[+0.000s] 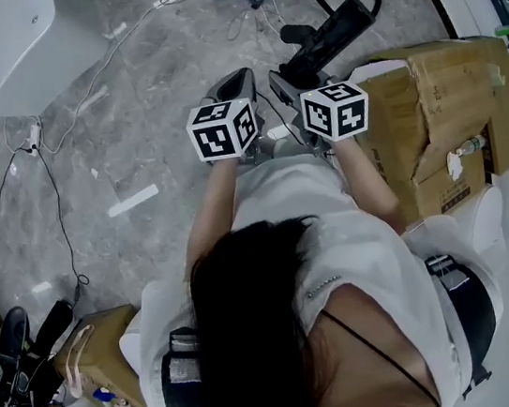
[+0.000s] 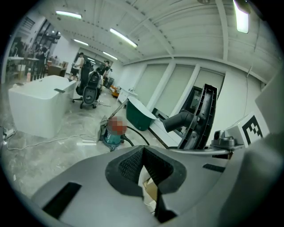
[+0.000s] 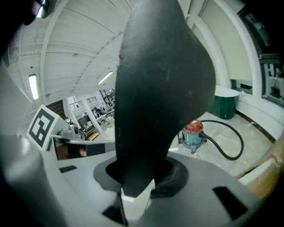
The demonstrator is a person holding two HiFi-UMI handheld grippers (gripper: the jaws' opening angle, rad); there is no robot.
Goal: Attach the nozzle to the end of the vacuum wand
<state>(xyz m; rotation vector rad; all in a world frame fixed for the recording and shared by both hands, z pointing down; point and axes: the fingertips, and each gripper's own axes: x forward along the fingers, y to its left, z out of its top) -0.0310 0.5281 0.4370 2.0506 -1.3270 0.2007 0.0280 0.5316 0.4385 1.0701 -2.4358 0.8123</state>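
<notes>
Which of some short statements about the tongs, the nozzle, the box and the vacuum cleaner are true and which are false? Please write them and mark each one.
1. The right tongs grip the nozzle. True.
2. The left tongs hold a hose. False: they are shut, with nothing between them.
3. A cardboard box stands at the person's right side. True.
4. The vacuum cleaner stands on top of the cardboard box. False: the vacuum cleaner stands on the floor, apart from the box.
</notes>
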